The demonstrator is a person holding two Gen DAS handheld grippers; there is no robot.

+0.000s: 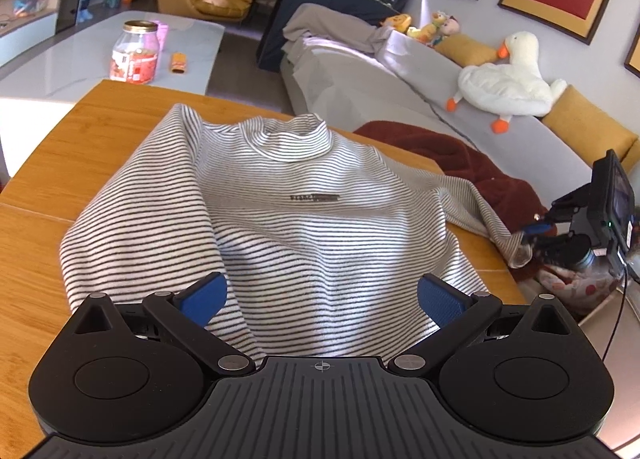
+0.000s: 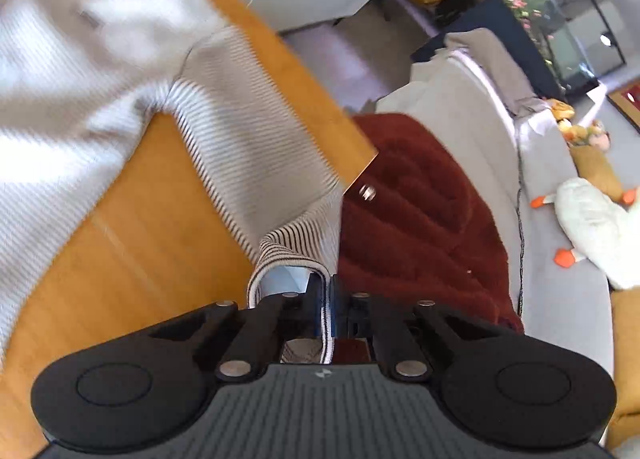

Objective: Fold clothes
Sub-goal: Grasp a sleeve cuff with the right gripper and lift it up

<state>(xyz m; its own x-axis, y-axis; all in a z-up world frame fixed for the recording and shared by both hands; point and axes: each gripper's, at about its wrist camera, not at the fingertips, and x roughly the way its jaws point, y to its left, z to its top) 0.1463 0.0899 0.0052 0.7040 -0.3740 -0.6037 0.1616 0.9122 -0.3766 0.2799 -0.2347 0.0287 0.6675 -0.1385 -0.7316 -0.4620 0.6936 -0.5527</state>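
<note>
Pinching the sleeve cuff point(image 2: 296, 259) of the grey-and-white striped cotton shirt point(image 1: 280, 195), mid-frame on the wooden table point(image 1: 120, 131), the right gripper point(image 2: 327, 307) should pull gently (left gripper point(image 1: 320, 295) gapes wide, empty).

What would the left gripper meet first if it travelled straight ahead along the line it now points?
Most likely the striped shirt: the open left gripper tilts down over its lower body on the wooden table, with nothing between, though the gap is unclear.
</note>
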